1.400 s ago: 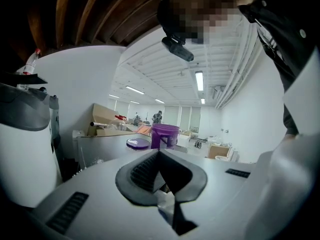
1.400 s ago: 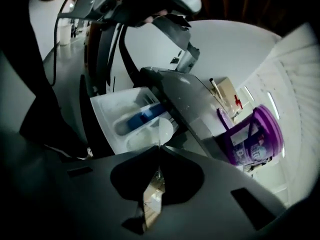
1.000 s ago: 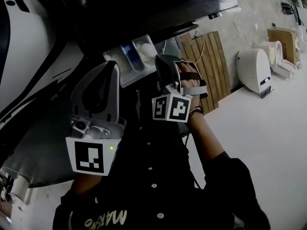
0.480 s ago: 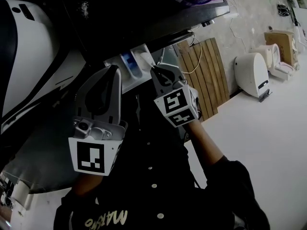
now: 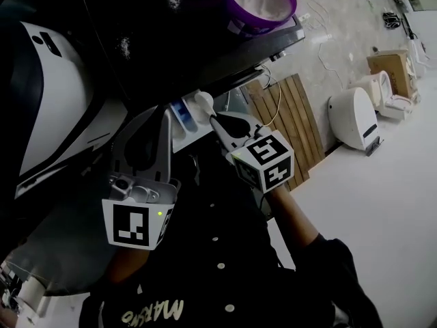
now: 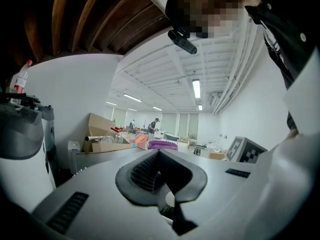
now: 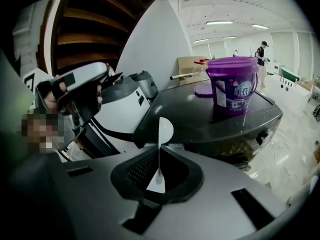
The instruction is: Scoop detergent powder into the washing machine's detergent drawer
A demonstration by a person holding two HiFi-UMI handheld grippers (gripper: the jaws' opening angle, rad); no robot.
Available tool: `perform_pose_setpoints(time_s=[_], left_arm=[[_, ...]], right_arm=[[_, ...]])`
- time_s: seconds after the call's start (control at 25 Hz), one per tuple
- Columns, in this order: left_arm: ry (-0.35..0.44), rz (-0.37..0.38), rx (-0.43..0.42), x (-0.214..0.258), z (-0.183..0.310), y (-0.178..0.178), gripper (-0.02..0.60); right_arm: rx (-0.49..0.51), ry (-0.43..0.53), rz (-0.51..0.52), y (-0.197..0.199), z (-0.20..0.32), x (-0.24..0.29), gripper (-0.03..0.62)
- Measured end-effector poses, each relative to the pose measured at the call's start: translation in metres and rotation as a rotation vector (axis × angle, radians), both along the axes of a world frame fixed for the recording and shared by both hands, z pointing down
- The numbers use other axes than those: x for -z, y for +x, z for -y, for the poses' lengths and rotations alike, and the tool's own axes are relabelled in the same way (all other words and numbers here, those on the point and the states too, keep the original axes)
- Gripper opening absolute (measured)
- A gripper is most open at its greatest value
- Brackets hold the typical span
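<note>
Pale workshop floor point(image 5: 382, 203) fills the lower right of the head view. The dark washing machine point(image 5: 205, 39) takes the upper left, with the open purple tub point(image 5: 290, 7) of powder on top. The right gripper point(image 5: 218, 123) has its fingers point(image 7: 137, 169) clenched on the white scoop point(image 5: 203, 102). The scoop's long axis runs up-left, with the bowl just over the pulled-out drawer point(image 5: 179, 115) (loaded or not, I can't tell). The tub lies above and right of the bowl, nearer this hand. The left gripper point(image 6: 157, 159) is closed on nothing.

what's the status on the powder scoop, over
Right claw shut on white scoop, up by the open drawer. Left claw shut, empty. Purple tub open on machine top. Nothing seen in the way.
</note>
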State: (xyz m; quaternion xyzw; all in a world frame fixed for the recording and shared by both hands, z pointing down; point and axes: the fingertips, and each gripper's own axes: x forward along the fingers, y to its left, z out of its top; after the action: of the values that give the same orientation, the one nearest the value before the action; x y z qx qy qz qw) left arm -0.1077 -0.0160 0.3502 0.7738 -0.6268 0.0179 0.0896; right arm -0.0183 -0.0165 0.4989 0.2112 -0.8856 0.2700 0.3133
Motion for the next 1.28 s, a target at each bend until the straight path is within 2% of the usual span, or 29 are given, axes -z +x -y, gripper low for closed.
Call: perform_pose_setpoints(time_s=[0.44, 0.68, 0.92, 1.28], left_arm=[[0.165, 0.049, -0.030, 0.073, 0.037, 0.012, 0.015], [0.207, 0.057, -0.027, 0.088, 0.052, 0.016, 0.015], [0.193, 0.076, -0.007, 0.088, 0.062, 0.016, 0.015], [0.164, 0.094, 0.042, 0.083, 0.082, 0.008, 0.015]], right_arm=[[-0.025, 0.154, 0.128, 0.004, 0.055, 0.110, 0.034], [-0.048, 0.201, 0.171, 0.013, 0.099, 0.142, 0.034], [-0.072, 0.255, 0.117, 0.041, 0.165, 0.148, 0.034], [-0.021, 0.240, -0.092, 0.066, 0.236, 0.105, 0.034]])
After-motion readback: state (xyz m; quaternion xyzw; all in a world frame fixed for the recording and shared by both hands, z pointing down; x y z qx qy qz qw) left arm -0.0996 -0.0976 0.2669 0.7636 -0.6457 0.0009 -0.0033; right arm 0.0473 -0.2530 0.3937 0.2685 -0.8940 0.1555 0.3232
